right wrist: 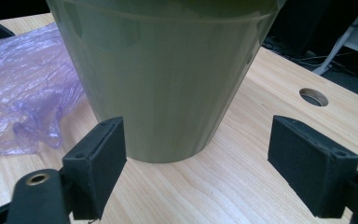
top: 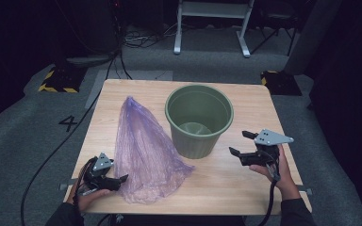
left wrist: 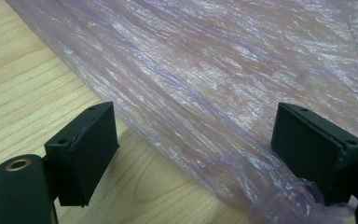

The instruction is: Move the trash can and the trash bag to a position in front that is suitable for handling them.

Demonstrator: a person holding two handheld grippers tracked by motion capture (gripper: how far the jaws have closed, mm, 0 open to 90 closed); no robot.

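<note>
Table: I worked over a pale square wooden tabletop (top: 245, 188) with a round hole near one edge; it carried everything below.

Bin: a ribbed olive-green plastic waste bin (top: 199, 120) stood upright and empty near the table's middle, mouth up. I judged that it stood there to receive a liner. In the right gripper view its tapering wall (right wrist: 168, 79) rose just beyond my jaws.

Bag: the thin, translucent purple plastic bag (top: 143, 150) lay flat on the wood, just to the left of the bin, narrow at the far end and fanning wide toward me. Its film was finely creased and glossy, with the wood grain faintly showing through; the near right corner was rumpled beside the bin's base. In the left gripper view its edge (left wrist: 205, 84) ran slantwise between my jaws.

Right gripper: my right gripper (top: 243, 146) hovered to the right of the bin, jaws spread wide and holding nothing. I judged that it waited there to steady the bin or take the bag's other side.

Left gripper: my left gripper (top: 122, 179) sat low at the bag's near left edge, jaws spread apart on either side of the film, not yet pinching it. I judged this the approach for a first grasp.
</note>
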